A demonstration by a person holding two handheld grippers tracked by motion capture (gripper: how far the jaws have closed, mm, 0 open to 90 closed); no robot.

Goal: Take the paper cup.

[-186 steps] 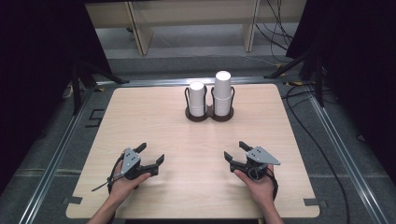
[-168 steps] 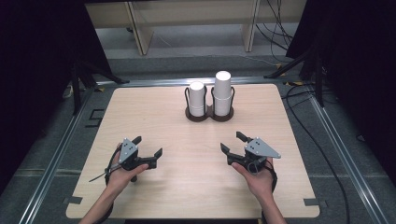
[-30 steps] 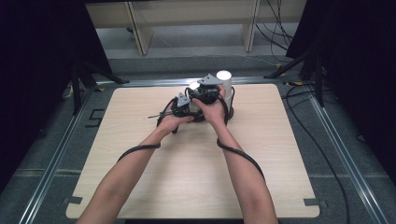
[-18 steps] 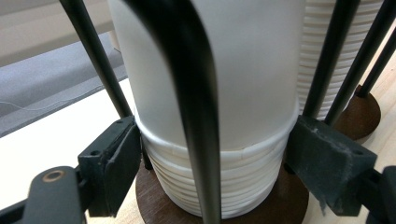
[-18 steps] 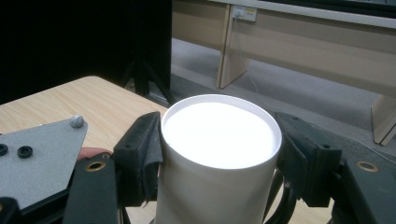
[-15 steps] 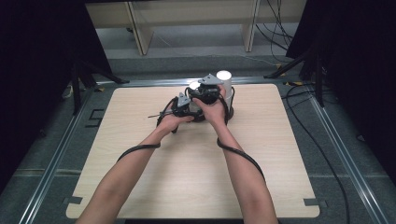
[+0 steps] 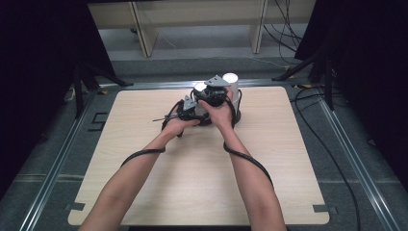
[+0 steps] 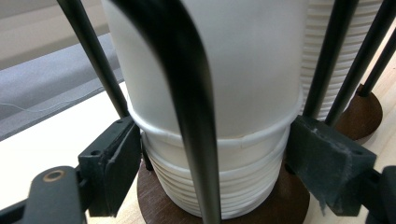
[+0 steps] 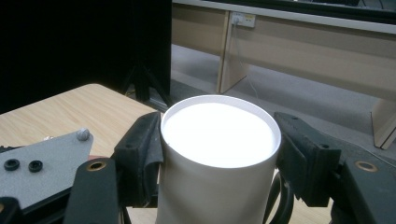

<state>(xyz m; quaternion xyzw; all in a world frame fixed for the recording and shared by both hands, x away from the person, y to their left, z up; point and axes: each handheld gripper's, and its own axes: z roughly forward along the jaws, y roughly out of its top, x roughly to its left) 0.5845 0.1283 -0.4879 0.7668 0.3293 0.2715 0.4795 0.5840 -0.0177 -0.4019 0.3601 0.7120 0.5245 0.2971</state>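
Far middle of the wooden table [image 7: 144, 168]: a dark cup holder [image 8: 289, 205] with round brown bases and thin black upright rods, carrying two stacks of white paper cups side by side. Left stack [image 8: 219, 140]: nested cups with ribbed rims piled at the bottom, one taller cup [image 9: 217, 154] sitting on top, its smooth wall rising above a rolled rim. Right stack [image 7: 230, 79]: standing taller in the high view, its ribbed side showing behind the rods at the right of the left gripper view. Inside the top cup, seen from the right gripper view: bright white, contents not discernible. Left gripper [image 8: 210, 154]: low on the left stack, jaws partly apart around the nested cups just below the top cup's rim, left pad close against the ribbed rims, right pad just beside the stack; a firm press not to be told from this view, one black rod crossing in front. Right gripper [image 9: 219, 140]: up at the mouth of the top cup, jaws clamped on its wall from both sides just under the rim, having just finished closing with the cup between them. Both hands [image 7: 211, 108] close together over the holder, forearms stretched across the table, black cables trailing down beside them.
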